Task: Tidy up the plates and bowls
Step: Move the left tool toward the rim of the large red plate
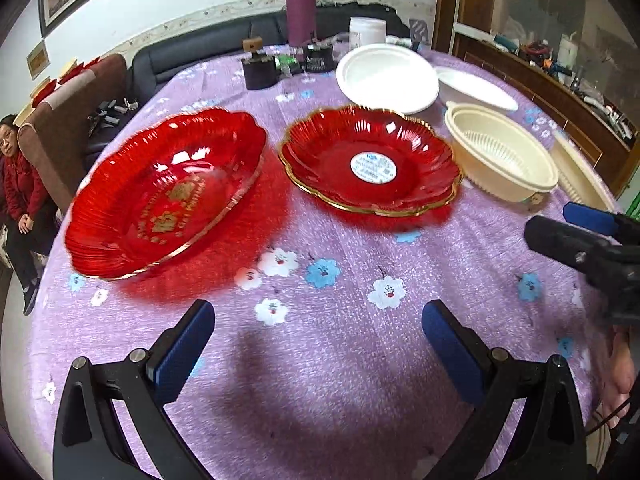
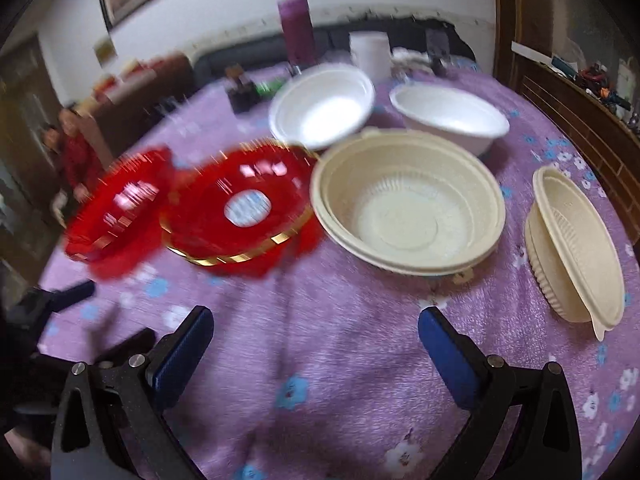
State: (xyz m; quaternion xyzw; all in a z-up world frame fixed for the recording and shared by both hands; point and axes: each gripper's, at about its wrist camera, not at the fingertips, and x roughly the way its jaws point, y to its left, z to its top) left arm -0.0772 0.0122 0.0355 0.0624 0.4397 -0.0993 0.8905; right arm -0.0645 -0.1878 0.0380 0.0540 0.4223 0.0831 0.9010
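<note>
Two scalloped red plates [image 1: 164,192] [image 1: 370,160], the right one gold-rimmed, lie side by side on the table [image 1: 340,340] with purple flowered cloth, near cream bowls [image 2: 408,200], while both grippers [image 1: 318,344] [image 2: 316,344] hover empty, jaws apart.

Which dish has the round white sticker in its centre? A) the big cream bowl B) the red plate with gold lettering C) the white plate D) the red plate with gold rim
D: the round white sticker sits in the middle of the red plate with gold rim, right of the lettered one.
</note>
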